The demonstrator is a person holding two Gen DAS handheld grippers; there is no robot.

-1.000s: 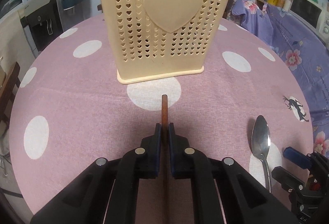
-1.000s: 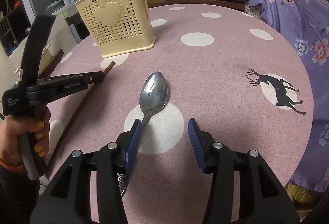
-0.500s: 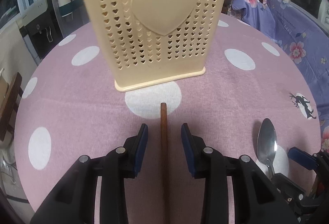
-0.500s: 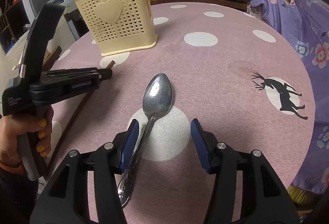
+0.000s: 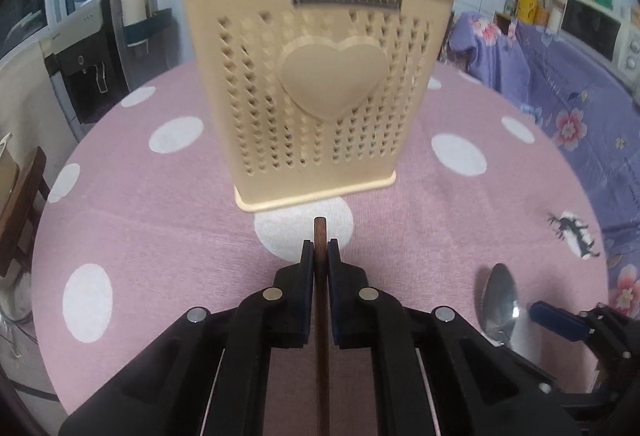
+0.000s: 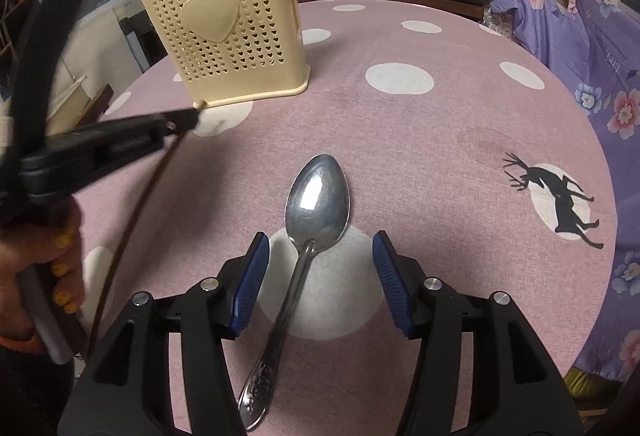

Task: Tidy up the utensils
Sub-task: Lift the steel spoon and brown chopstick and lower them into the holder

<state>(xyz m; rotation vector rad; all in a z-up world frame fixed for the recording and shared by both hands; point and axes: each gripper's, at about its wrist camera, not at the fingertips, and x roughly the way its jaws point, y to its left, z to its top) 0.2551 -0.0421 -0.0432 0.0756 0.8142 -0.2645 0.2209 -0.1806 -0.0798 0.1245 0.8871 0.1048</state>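
Left of the spoon [image 6: 316, 196], the left gripper [image 5: 320, 256] has its jaws pinching a brown chopstick [image 5: 321, 316], whose tip points at the cream utensil basket [image 5: 316, 92] just beyond it. The spoon lies bowl-up on the pink dotted surface [image 6: 440, 140], its handle between the spread jaws of the right gripper [image 6: 320, 276], untouched.

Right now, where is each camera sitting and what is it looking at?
Left wrist: on the left gripper, facing the basket; its fingers pinch a chopstick.
Right wrist: on the right gripper, open around the spoon; the left hand shows.
Both see basket, spoon, chopstick and the table.
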